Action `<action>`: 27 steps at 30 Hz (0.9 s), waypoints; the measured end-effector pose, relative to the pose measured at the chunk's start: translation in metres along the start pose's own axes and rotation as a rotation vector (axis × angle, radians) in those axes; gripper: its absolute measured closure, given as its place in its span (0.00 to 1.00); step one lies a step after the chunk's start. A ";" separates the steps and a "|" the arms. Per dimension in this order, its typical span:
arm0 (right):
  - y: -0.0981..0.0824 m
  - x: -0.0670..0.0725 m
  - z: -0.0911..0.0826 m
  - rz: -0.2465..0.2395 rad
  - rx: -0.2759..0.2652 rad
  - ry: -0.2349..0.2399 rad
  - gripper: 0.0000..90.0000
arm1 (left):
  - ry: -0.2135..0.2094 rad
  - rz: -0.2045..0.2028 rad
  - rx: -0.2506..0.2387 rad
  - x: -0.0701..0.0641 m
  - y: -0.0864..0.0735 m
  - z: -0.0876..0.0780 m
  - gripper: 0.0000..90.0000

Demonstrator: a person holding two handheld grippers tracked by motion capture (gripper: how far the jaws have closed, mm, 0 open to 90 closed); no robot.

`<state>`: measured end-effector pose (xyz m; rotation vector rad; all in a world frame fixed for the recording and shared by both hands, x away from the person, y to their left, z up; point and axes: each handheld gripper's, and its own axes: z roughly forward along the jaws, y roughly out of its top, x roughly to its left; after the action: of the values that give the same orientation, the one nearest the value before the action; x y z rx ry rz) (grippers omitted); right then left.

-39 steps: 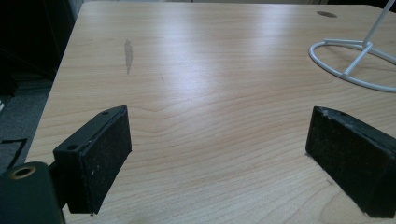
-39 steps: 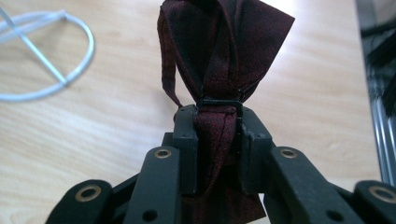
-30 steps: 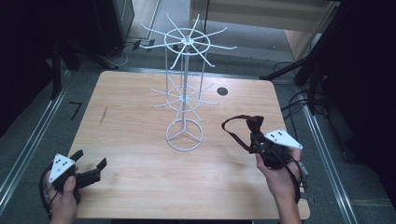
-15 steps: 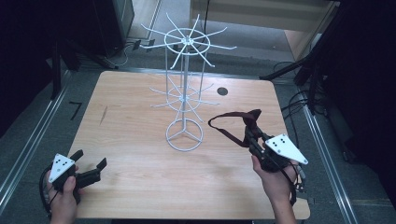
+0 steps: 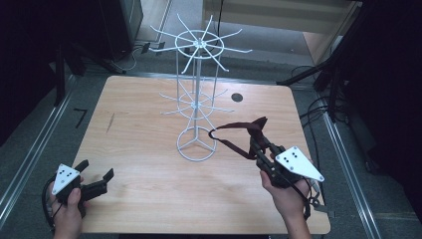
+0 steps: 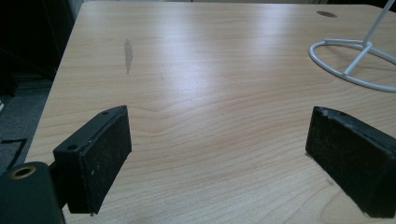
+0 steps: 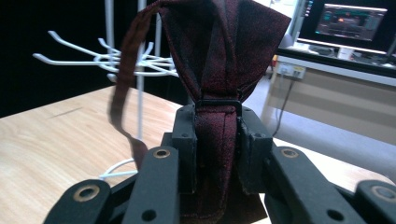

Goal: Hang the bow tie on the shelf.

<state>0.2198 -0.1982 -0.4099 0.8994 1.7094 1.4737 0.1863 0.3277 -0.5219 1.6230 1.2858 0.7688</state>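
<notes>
No text or label is legible anywhere.

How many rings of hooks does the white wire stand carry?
2: an upper ring of hooks at the top of the white wire stand, and a lower ring of hooks midway down its pole.

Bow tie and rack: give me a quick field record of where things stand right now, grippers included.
held item: dark red bow tie, strap looping out toward the rack
right gripper: shut on the bow tie, raised off the table
left gripper: open, nothing between the jaws, low at the near left corner
rack: white wire, upright mid-table, hooks bare
table: light wood
</notes>
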 end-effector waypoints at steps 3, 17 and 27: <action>0.002 0.008 0.001 -0.006 0.000 0.034 0.81 | 0.000 0.001 -0.001 0.000 0.000 0.000 0.08; 0.012 0.031 0.006 0.011 -0.025 0.149 0.81 | 0.003 -0.001 -0.001 0.000 0.000 0.000 0.08; 0.011 0.043 0.011 0.006 -0.022 0.185 0.81 | 0.001 0.000 0.000 0.000 0.000 0.000 0.08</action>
<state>0.2074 -0.1551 -0.4027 0.7774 1.8202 1.6190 0.1864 0.3276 -0.5219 1.6225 1.2869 0.7695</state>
